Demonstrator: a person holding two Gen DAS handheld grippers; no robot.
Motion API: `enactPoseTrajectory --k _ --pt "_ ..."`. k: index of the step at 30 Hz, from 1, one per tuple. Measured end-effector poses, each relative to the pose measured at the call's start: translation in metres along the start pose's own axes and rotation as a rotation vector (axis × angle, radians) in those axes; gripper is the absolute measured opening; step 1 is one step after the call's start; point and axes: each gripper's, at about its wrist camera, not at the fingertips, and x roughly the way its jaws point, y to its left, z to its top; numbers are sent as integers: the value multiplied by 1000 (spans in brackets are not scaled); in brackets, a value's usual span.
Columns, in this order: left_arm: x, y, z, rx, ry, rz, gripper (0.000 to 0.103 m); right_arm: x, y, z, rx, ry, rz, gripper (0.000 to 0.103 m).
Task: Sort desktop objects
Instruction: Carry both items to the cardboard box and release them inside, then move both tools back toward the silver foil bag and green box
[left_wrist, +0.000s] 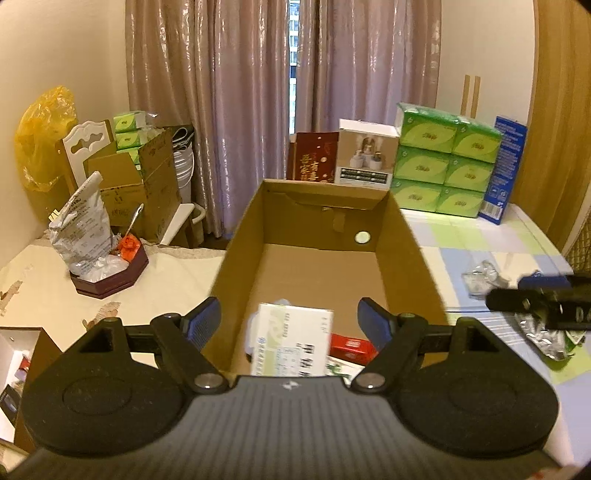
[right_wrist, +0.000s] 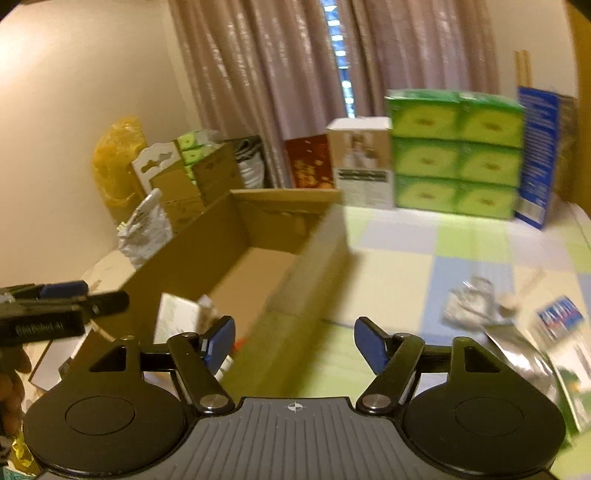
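Note:
An open cardboard box (left_wrist: 413, 258) stands in the middle of the table. At its near end lie a white printed carton (left_wrist: 291, 339) and a small red box (left_wrist: 351, 345). My left gripper (left_wrist: 290, 317) hovers open over that end; its blue pads stand clear on either side of the white carton. My right gripper (right_wrist: 294, 330) is open with nothing between its fingers, above the cardboard box's (right_wrist: 314, 266) right wall and the checked cloth. Crumpled foil packets (right_wrist: 472, 302) and a blue-and-white pack (right_wrist: 557, 317) lie on the cloth to its right.
Green tissue packs (left_wrist: 443, 162), a blue carton (left_wrist: 504, 170) and a white carton (left_wrist: 365, 155) line the back. A dark red tray (left_wrist: 110, 277) with a foil bag sits left. A foil pouch (left_wrist: 546, 336) lies right. A hand (right_wrist: 11, 376) holds the left gripper.

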Motion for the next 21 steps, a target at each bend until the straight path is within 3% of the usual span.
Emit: enactPoseTrajectory --k 10,21 --pt "-38 -53 -8 -4 11 -51 85 -72 -38 -28 55 -26 -89 88" --pt "-74 -111 -26 -19 10 -91 102 -137 -76 -44 84 -45 -167 93"
